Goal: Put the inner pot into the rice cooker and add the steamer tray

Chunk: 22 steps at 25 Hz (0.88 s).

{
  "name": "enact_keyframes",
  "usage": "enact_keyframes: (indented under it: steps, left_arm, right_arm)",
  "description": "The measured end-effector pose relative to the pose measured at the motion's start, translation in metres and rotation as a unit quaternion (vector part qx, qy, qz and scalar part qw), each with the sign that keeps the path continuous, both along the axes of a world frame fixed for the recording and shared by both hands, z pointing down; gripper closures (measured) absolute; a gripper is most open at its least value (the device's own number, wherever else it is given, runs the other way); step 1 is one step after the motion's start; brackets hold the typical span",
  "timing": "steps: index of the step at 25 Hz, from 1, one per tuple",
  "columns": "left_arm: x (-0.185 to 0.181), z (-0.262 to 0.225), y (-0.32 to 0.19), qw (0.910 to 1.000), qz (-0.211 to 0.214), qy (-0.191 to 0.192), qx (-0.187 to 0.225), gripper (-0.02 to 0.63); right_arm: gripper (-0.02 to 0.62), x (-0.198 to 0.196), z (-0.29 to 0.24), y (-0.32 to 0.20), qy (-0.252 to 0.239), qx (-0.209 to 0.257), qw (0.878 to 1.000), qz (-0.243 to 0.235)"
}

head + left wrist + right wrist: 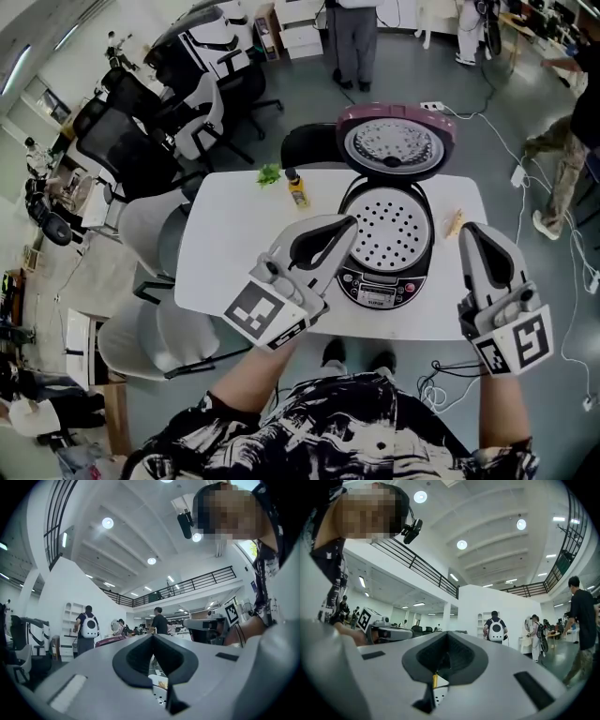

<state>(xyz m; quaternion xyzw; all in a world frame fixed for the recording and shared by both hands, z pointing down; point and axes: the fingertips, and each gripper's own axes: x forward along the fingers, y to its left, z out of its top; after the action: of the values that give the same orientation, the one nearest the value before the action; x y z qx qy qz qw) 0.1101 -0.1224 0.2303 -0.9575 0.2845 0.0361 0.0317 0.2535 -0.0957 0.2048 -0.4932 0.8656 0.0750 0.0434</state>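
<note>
Head view | left gripper [351, 223] fingers closed, empty, over rice cooker [380, 281] rim | right gripper [469, 231] likewise, by table [225, 253] edge

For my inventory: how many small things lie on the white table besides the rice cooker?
3: green leafy sprig and small yellow bottle left of the black rice cooker, tan piece at its right. The left tool may hide more.

The person wears a black-and-white patterned shirt [356, 427], at 6 o'clock in the head view, and a black head camera [185, 525]. The left gripper [350, 223] and right gripper [467, 229] are pale grey shells with black jaw linings. Each bears a cube [269, 316] of black-and-white square markers at its 6 o'clock end.
</note>
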Motion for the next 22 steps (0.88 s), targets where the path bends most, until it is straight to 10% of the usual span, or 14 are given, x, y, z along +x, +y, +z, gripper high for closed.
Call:
enact_keyframes:
  steps: [22]
  left_arm:
    - [-0.007, 0.002, 0.003, 0.9998, -0.016, -0.007, -0.005, 0.601]
  right_arm:
    - [0.597, -0.007, 0.017, -0.002, 0.003, -0.021, 1.000, 0.001]
